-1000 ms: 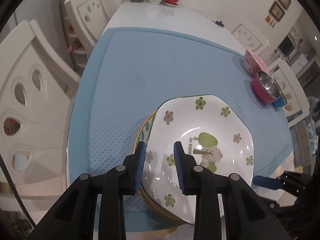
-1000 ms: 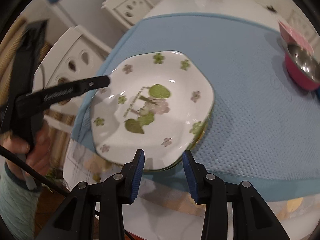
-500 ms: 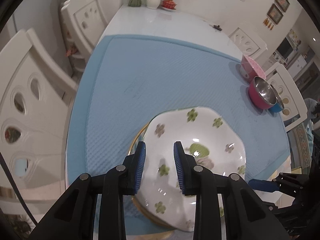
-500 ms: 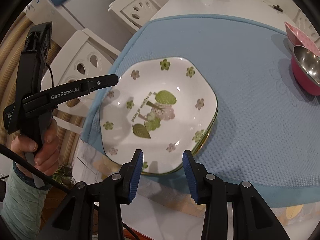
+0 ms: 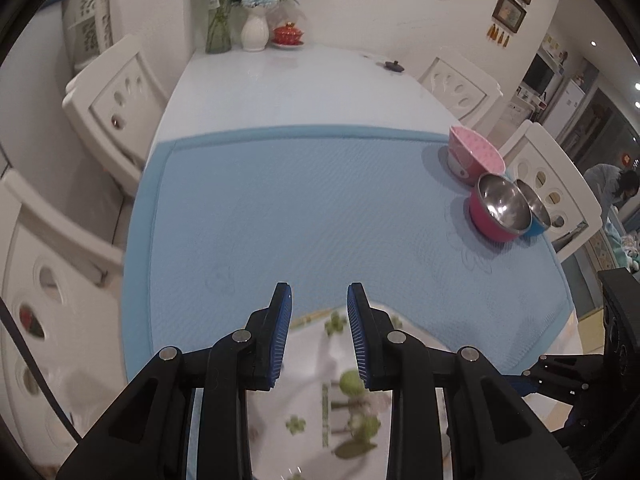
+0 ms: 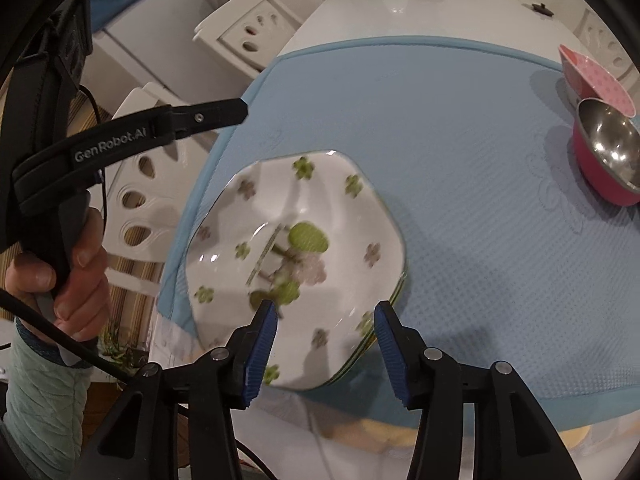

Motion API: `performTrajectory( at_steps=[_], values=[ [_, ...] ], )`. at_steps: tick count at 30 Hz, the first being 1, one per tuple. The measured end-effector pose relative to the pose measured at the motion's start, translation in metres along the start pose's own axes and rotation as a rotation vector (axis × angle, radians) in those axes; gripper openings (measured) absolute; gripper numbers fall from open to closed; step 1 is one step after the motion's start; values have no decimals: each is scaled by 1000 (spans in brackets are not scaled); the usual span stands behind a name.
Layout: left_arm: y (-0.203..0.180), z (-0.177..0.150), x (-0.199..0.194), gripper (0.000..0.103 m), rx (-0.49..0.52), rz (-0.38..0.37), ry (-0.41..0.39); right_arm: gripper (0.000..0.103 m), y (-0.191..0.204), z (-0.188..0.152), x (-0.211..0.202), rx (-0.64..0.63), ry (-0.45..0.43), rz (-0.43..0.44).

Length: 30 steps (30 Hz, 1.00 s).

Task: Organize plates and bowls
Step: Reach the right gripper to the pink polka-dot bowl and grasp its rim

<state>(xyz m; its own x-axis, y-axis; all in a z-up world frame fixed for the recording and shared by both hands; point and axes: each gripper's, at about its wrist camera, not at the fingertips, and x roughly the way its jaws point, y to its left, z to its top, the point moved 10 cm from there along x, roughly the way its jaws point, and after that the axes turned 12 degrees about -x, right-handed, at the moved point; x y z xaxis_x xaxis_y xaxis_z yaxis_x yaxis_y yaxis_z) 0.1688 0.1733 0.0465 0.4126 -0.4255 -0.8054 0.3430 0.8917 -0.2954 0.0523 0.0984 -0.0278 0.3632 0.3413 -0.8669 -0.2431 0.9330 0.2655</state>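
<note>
A white flowered plate (image 6: 296, 248) lies on top of a stack of plates at the near left corner of the blue mat (image 6: 460, 152). It also shows blurred in the left wrist view (image 5: 332, 400). My left gripper (image 5: 319, 332) is open and empty, lifted above the plate's far edge; it shows in the right wrist view (image 6: 236, 110) too. My right gripper (image 6: 322, 350) is open and empty, just above the plate's near rim. A pink dotted bowl (image 5: 474, 156), a pink steel-lined bowl (image 5: 500, 208) and a blue steel-lined bowl (image 5: 536, 216) stand at the mat's right edge.
White chairs (image 5: 116, 100) stand along both sides of the white table (image 5: 300, 92). Vases with flowers (image 5: 256, 20) and a red lidded cup (image 5: 288, 34) stand at the far end. A small dark object (image 5: 394, 65) lies on the table's far right.
My left gripper has let go of the plate's rim, lifted and tilted up toward the far table. My right gripper has opened wider. The plate now rests on the stack.
</note>
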Motion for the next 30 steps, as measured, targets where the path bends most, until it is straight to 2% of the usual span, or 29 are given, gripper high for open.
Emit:
performTrajectory(
  at_steps=[7,9,11,17,22,24,26,28,30],
  values=[
    [-5,36,4,26,-5,-70,-23,49,-37,29,-29,100,-70,-71],
    [-13,45,7,26,18,-103,-30,49,-52,35,-40,138,-86,-104],
    [-22,53,12,26,48,-106,-33,49,-66,37,-48,163,-101,-139],
    [-59,70,25,26,92,-152,-25,49,-129,38,-79,243,-120,-250],
    [-94,85,43,29,101,-178,-10,50,-192,51,-115,291,-176,-316],
    [-109,91,51,35,93,-169,0,51,-214,59,-125,301,-198,-322],
    [-122,96,62,60,65,-147,10,51,-238,68,-132,306,-214,-314],
    [-133,101,70,64,41,-154,0,51,-257,74,-137,307,-216,-306],
    [-151,103,84,64,32,-167,25,52,-278,80,-140,308,-218,-298]
  ],
)
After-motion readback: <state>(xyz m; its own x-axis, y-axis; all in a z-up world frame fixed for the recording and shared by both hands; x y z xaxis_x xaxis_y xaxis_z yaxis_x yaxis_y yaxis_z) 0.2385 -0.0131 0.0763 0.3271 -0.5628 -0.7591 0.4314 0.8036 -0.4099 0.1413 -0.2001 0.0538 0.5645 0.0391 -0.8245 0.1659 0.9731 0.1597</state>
